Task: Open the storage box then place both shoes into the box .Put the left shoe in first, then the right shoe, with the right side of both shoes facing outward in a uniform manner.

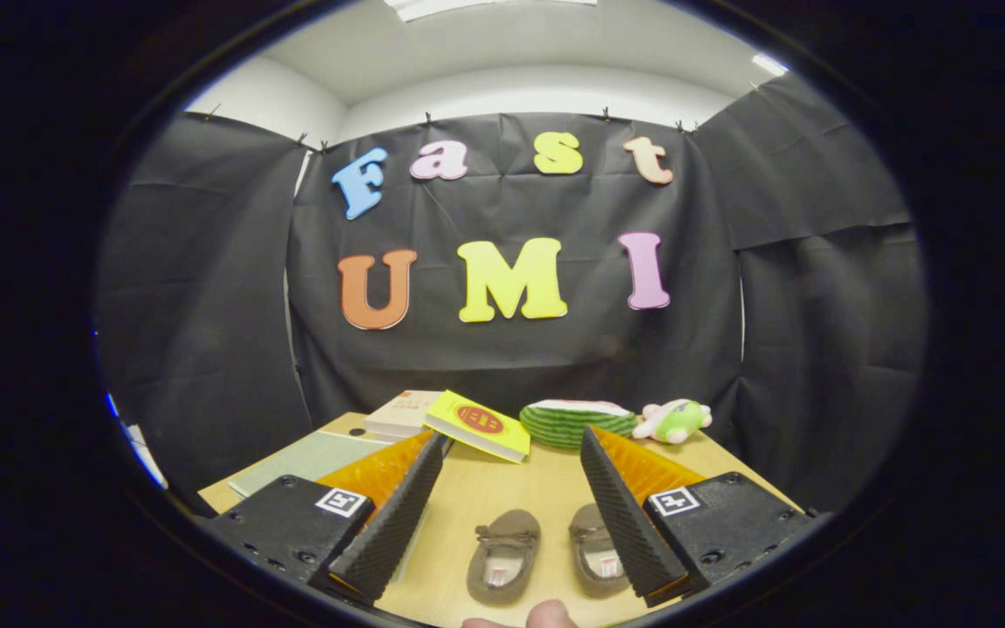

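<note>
Nearest: a fingertip point(550, 613) of a person shows at the near edge of the table point(502, 488), just before the shoes

Gripper point(509, 501): fingers spread wide, holding nothing, hovering above the table

Shoes, count 2: brown moccasin-type slippers, side by side, toes pointing away. One slipper point(502, 556) lies between the fingers, fully visible. The other slipper point(597, 549) is partly hidden behind the right-hand finger. Left vs right foot: cannot tell from this view

Storage box: cannot pick one out with confidence. A pale green flat thing point(311, 458) lies on the table beyond the left-hand finger; box, lid or mat, undetermined. Box opening judged not yet done

Far end of table:
- books, count 2: a yellow book point(478, 425) propped on a pale book point(402, 412)
- watermelon-slice plush point(577, 421), count 1
- small green and white plush toy point(673, 420), count 1

Risks, judged:
- wrong shoe first: the two look near identical, so order is easily swapped
- shoes sit close together; a wide-open approach on one may nudge the other and turn it
- soft uppers may collapse under a pinch, letting the shoe sag or rotate, so the outward side comes out wrong
- going for shoes before the box is open breaks the sequence
</note>
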Demonstrator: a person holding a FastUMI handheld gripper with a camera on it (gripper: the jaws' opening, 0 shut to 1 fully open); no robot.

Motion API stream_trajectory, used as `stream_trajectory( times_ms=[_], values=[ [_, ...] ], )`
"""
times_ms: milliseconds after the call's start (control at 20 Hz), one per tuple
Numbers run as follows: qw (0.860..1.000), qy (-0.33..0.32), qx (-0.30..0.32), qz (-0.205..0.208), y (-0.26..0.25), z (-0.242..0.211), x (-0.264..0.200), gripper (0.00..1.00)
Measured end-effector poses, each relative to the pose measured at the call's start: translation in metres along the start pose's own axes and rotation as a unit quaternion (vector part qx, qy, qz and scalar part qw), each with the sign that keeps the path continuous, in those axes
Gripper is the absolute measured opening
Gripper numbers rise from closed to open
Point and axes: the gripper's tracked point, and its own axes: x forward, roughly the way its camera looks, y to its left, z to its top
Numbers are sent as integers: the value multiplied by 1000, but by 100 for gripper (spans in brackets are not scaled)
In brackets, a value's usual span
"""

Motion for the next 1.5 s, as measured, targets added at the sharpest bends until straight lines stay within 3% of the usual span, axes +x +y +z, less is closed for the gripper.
stream_trajectory(
  times_ms=[300,500,700,1000,1200,1500],
  values=[
    [999,14,17,30,8,-5,4,100],
    [990,49,79,102,27,-23,11,100],
    [970,105,145,165,42,-49,22,100],
    [941,178,173,228,71,-88,40,100],
    [911,225,207,275,97,-109,53,99],
    [861,302,282,295,115,-146,68,95]
  ],
)
